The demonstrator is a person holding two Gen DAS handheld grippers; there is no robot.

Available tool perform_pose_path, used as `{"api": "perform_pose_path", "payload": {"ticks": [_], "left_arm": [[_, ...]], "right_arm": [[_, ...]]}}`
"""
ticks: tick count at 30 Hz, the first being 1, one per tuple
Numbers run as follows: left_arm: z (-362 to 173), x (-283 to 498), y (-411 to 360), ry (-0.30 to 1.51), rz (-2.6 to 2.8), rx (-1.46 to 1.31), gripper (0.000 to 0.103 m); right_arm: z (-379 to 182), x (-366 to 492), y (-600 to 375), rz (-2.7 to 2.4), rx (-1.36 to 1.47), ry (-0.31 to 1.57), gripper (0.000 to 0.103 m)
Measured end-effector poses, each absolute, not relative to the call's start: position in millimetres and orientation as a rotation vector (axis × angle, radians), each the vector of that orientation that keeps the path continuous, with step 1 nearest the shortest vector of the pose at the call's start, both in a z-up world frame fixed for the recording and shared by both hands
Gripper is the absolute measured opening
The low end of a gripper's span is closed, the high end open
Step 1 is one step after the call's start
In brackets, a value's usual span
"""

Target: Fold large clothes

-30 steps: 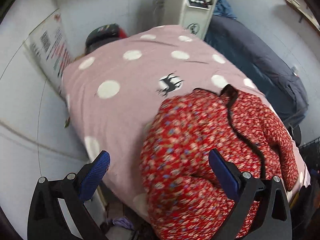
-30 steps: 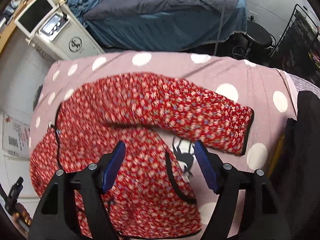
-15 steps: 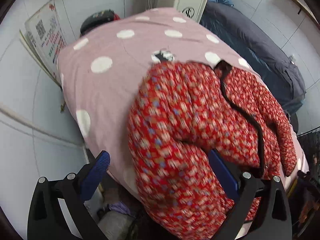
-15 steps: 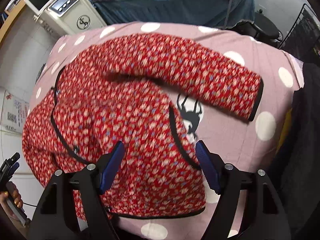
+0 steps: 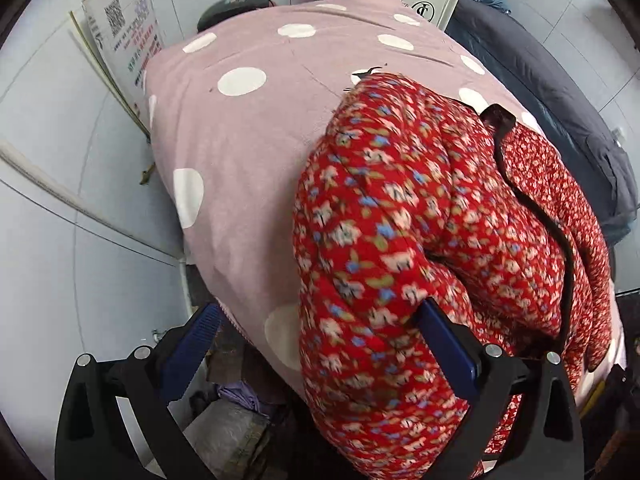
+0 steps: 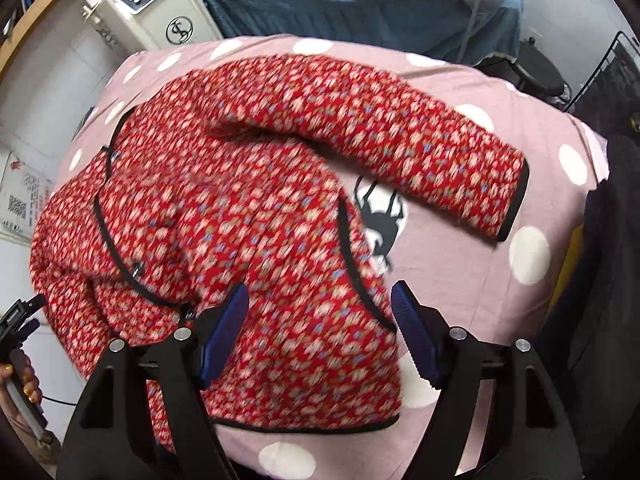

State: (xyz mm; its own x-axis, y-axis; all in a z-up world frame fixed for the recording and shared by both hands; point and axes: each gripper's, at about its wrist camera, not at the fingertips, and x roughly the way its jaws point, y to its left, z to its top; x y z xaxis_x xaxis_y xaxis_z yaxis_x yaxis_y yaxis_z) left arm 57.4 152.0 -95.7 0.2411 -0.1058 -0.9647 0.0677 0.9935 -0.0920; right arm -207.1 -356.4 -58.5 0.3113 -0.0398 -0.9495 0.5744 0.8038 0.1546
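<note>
The quilted red flowered jacket (image 6: 248, 208) lies on the pink dotted blanket (image 6: 472, 280); the left gripper (image 5: 316, 344) and the right gripper (image 6: 320, 332) are wide open and hold nothing.

A red floral quilted jacket with black trim (image 5: 440, 240) filled the right of the frame, draped over a pink polka-dot blanket (image 5: 248, 140). The left gripper (image 5: 316, 344) stood wide open at the bottom, its right blue pad (image 5: 448, 348) against the jacket.
</note>
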Motion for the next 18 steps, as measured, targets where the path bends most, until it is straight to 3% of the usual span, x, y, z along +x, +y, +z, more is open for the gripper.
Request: {"api": "perform_pose_path", "payload": {"ticks": [3, 9, 13, 18], "left_arm": [[-93.6, 81.2, 154.4, 1.342, -0.199, -0.056, 0.097], [-73.3, 145.3, 160.0, 1.21, -0.257, -0.212, 0.097], [-105.7, 189.1, 146.2, 1.303, -0.27, -0.151, 0.097], [-147.2, 211.7, 137.7, 1.449, -0.437, -0.357, 0.096]], "right_arm": [[-51.0, -174.0, -362.3, -0.418, 0.395, 1.151, 0.073], [-64.6, -89.1, -361.9, -0.405, 0.229, 1.103, 0.073], [-98.2, -36.7, -351.5, -0.357, 0.248, 1.17, 0.073], [-96.2, 5.2, -347.8, -0.382, 0.191, 1.006, 0.077]]}}
